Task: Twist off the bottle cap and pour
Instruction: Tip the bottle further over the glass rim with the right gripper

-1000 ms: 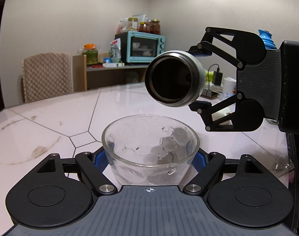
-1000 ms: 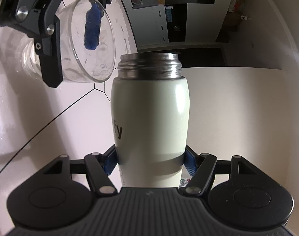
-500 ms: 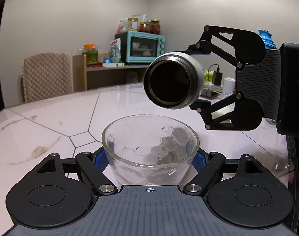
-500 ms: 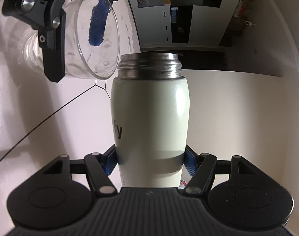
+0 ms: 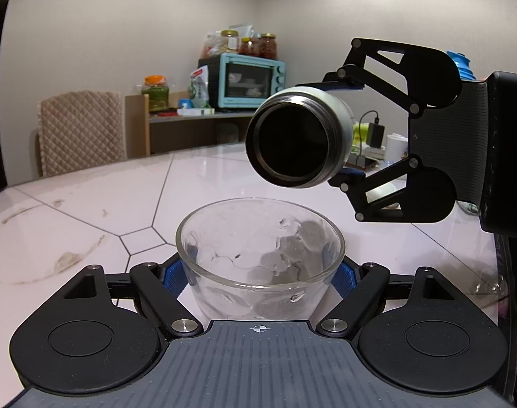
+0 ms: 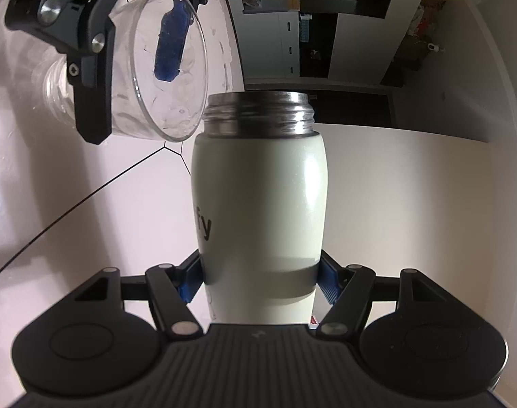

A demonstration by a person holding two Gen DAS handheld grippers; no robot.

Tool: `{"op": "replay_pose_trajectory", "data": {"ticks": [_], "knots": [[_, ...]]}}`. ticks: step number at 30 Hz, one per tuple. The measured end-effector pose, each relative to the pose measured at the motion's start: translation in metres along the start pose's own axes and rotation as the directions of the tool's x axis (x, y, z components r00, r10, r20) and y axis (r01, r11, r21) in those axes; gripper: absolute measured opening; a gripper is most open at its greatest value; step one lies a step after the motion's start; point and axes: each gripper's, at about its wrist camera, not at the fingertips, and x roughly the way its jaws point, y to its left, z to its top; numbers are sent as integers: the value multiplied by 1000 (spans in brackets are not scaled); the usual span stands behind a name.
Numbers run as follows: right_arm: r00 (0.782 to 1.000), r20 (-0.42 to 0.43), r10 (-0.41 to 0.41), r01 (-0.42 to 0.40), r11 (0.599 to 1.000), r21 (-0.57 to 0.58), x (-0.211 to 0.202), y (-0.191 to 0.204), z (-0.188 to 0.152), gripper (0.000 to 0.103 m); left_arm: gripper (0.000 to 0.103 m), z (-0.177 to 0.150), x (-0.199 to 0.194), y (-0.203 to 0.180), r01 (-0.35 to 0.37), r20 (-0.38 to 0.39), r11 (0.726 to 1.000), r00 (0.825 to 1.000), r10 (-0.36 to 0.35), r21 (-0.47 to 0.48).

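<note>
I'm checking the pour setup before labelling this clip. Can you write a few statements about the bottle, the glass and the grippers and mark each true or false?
1. The bottle has its cap on. False: its threaded mouth is bare.
2. The left gripper clamps the glass cup. True.
3. The bottle stands upright on the table. False: the right gripper holds it tipped sideways above the cup.
4. Water streams from the bottle. False: none shows.

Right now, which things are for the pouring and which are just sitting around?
For the job:
- flask, cap off, in right gripper
- glass cup, in left gripper

Just lying about:
- toaster oven
- jars
- chair
</note>
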Motion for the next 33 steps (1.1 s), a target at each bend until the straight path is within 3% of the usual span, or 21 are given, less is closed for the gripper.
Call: {"op": "replay_pose_trajectory", "data": {"ticks": [33], "knots": [[1000,-3,-21,20,996,-87,13,-7,1,70,86,2,1,1,2,-1,1000,1000,-2,0]]}}
